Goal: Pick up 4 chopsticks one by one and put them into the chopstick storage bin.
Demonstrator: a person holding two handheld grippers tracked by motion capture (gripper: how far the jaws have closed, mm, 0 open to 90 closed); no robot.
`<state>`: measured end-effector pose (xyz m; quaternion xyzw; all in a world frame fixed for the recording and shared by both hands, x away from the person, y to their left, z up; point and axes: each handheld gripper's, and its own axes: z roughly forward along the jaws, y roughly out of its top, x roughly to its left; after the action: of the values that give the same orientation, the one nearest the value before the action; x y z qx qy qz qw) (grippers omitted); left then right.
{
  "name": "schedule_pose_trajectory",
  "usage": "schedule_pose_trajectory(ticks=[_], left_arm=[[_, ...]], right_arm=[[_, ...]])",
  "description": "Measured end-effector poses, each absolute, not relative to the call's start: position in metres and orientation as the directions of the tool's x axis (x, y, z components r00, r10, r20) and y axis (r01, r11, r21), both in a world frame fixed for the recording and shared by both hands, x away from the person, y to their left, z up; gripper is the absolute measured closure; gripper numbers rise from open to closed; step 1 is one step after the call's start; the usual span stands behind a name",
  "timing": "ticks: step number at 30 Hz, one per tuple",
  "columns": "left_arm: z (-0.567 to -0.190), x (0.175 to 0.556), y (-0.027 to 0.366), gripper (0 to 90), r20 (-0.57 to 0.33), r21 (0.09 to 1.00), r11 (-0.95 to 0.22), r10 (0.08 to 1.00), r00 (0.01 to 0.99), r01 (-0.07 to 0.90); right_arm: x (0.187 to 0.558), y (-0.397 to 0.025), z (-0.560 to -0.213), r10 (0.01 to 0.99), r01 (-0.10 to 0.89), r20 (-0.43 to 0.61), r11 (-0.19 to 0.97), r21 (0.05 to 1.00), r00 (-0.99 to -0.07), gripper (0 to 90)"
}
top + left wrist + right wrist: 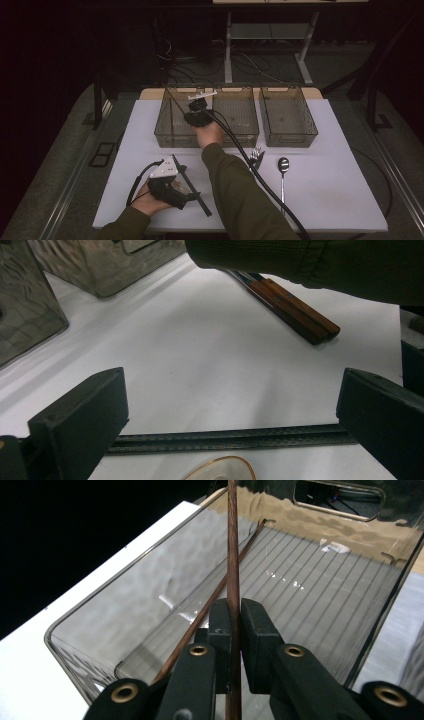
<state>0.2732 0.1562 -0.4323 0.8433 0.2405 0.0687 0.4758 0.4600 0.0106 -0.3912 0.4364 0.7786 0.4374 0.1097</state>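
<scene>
My right gripper is shut on a thin brown chopstick, held over the left clear bin. A second brown chopstick lies slanted inside that bin. At the table's front left, my left gripper rests low over the white table with its jaws wide open. A black chopstick lies flat on the table across the gap between its fingers, which do not touch it.
Two more clear bins, the middle bin and the right bin, stand at the back. A fork with a wooden handle and a spoon lie at centre right. The right arm's sleeve and cable cross the table's middle.
</scene>
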Motion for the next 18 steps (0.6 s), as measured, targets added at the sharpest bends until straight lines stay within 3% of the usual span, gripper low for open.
schedule_pose_trajectory(ticks=[2, 5, 18], left_arm=[[-0.432, 0.273, 0.156, 0.0, -0.114, 0.836, -0.432, 0.469, 0.876, 0.340], [-0.432, 0.273, 0.156, 0.0, -0.116, 0.835, -0.430, 0.471, 0.874, 0.342], [-0.432, 0.273, 0.157, 0.0, -0.107, 0.836, -0.434, 0.472, 0.875, 0.336]], right_arm=[[0.461, 0.011, -0.392, 0.775, 0.588, 0.207, 0.248, 0.770, -0.597, 71.1], [0.463, 0.008, -0.393, 0.772, 0.600, 0.208, 0.264, 0.755, -0.601, 63.4], [0.455, -0.010, -0.375, 0.726, 0.573, 0.185, 0.332, 0.749, -0.662, 48.4]])
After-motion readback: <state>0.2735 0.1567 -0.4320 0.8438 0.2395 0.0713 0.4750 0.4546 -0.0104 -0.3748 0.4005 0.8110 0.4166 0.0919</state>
